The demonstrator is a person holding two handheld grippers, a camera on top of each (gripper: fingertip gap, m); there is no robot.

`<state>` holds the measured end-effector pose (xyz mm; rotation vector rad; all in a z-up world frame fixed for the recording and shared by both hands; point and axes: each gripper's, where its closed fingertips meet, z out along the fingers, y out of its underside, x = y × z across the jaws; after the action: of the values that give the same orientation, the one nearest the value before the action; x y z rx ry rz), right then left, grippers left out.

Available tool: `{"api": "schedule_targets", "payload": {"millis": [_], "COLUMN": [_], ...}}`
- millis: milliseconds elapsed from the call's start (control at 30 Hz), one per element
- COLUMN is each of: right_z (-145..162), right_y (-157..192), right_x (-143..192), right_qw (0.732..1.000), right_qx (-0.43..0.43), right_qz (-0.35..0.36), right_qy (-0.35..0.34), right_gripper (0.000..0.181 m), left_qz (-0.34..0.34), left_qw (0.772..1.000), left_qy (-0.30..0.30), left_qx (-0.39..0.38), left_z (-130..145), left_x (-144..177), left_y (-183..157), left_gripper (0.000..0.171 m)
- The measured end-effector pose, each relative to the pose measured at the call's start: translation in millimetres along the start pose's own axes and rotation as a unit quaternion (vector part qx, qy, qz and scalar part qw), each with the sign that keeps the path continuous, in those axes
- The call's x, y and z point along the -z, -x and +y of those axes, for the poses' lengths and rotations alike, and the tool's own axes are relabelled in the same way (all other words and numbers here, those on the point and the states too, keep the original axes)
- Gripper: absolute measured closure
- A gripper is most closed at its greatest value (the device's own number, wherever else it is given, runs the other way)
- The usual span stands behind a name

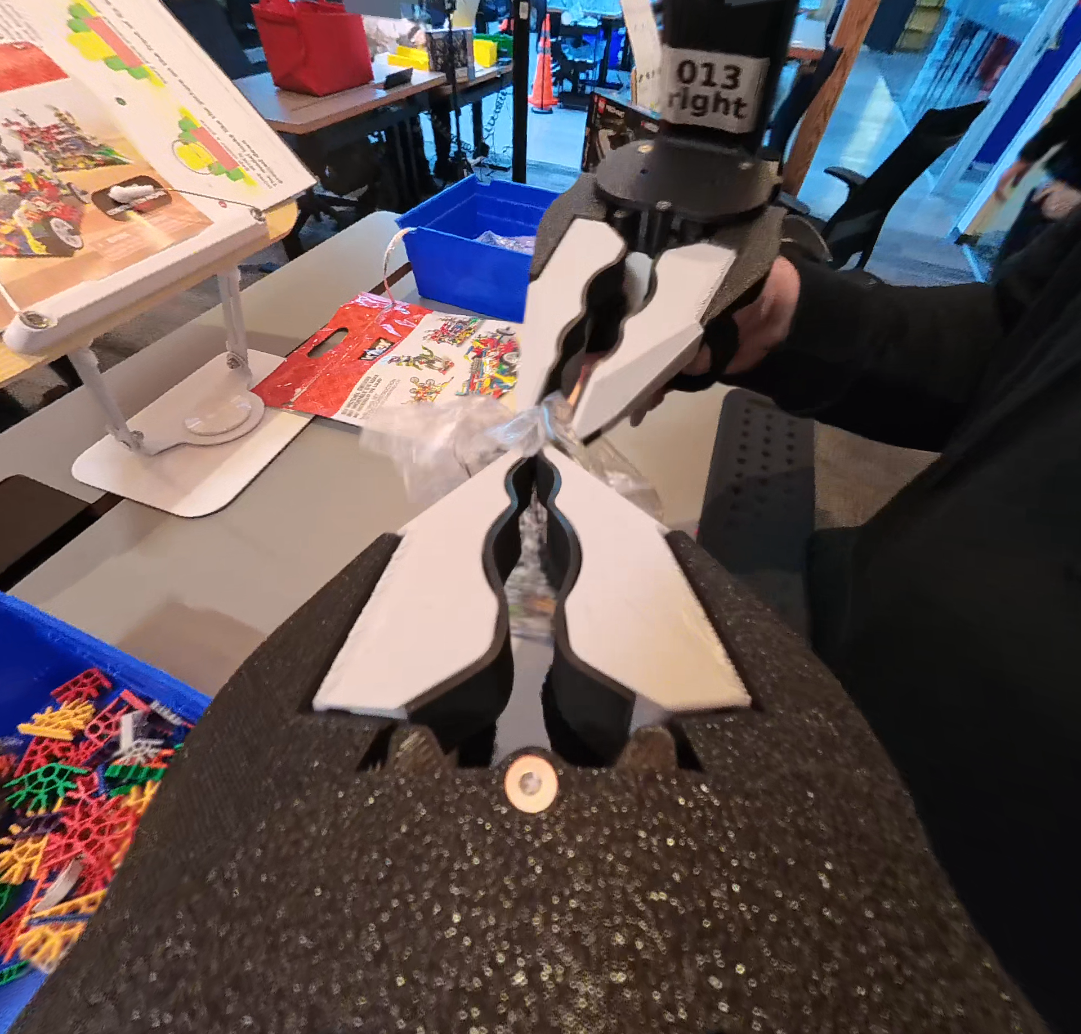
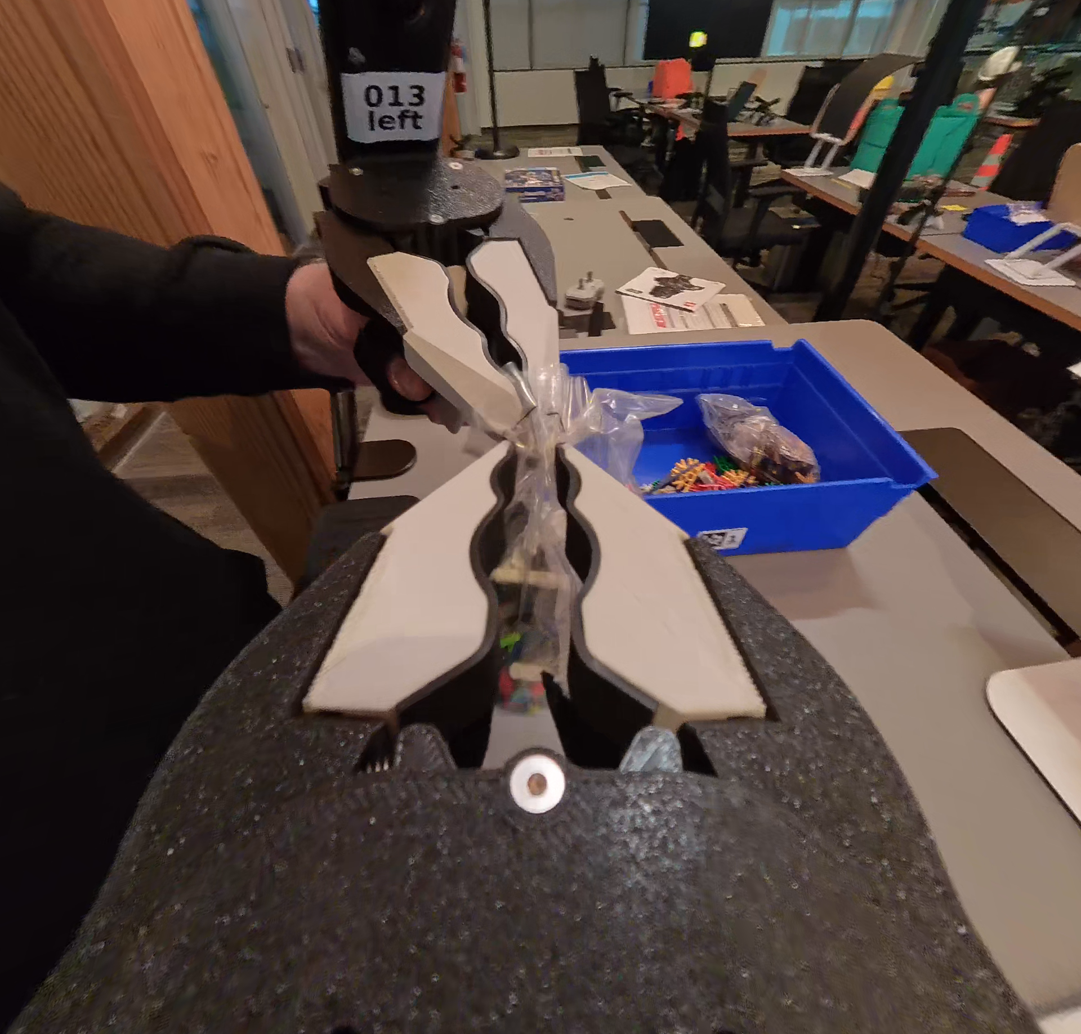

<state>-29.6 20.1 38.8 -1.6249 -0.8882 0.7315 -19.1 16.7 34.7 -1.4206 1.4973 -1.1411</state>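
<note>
- Two claws of mine pinch one clear plastic bag point(image 2: 535, 544) up in the air, above the grey table point(image 2: 866, 643).
- My left claw point(image 1: 531, 461) is pressed together on the bag's bunched top.
- My right claw point(image 2: 533, 443) is pressed together on the same bunch, so the two tips almost touch.
- I think the bag is soft, thin and slippery (it could tear). The small colourful building pieces inside hang below my fingers.
- The scrunched neck looks like the best place to hold.
- Near my left claw sits a blue bin point(image 1: 35, 672) of loose pieces, red, yellow and green.
- Farther out lie a red printed card point(image 1: 386, 357), a book stand point(image 1: 169, 327) with an open booklet, and a second blue bin point(image 1: 462, 245).
- Both claws wear white stickers with writing, and the card and booklet have print too (I won't read any out).
</note>
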Motion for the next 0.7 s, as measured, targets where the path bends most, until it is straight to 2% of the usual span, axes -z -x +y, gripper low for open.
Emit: {"api": "schedule_targets", "payload": {"millis": [33, 167, 333, 500, 633, 700], "right_z": [1.1, 6.7, 24.9, 42.8, 50.6, 54.4], "right_y": [-3.4, -14.5, -26.4, -56.6, -82.3, -96.0], "right_x": [1.7, 1.8, -13.7, -10.3, 3.7, 11.1], "right_qw": [1.0, 0.999, 0.995, 0.987, 0.976, 0.967], "right_qx": [0.002, -0.003, -0.007, -0.002, -0.013, -0.019], "right_qz": [0.011, 0.054, 0.095, 0.152, 0.215, 0.249], "right_qy": [0.001, 0.007, 0.031, 0.046, 0.038, 0.043], "right_gripper": [0.181, 0.181, 0.181, 0.181, 0.181, 0.181], "left_qz": [-0.008, -0.065, -0.129, -0.171, -0.207, -0.211], "left_qw": [1.0, 0.998, 0.991, 0.984, 0.977, 0.975], "left_qy": [0.001, 0.008, 0.017, 0.032, 0.019, -0.004], "left_qx": [0.001, 0.002, 0.021, 0.029, 0.039, 0.069], "left_z": [0.3, 1.9, 17.3, 27.8, 22.5, 19.0], "left_x": [-0.4, -6.9, -20.3, -47.6, -73.9, -88.9], "left_y": [3.4, 18.4, 47.5, 74.3, 93.3, 103.7], "left_gripper": [0.171, 0.171, 0.171, 0.171, 0.171, 0.171]}}
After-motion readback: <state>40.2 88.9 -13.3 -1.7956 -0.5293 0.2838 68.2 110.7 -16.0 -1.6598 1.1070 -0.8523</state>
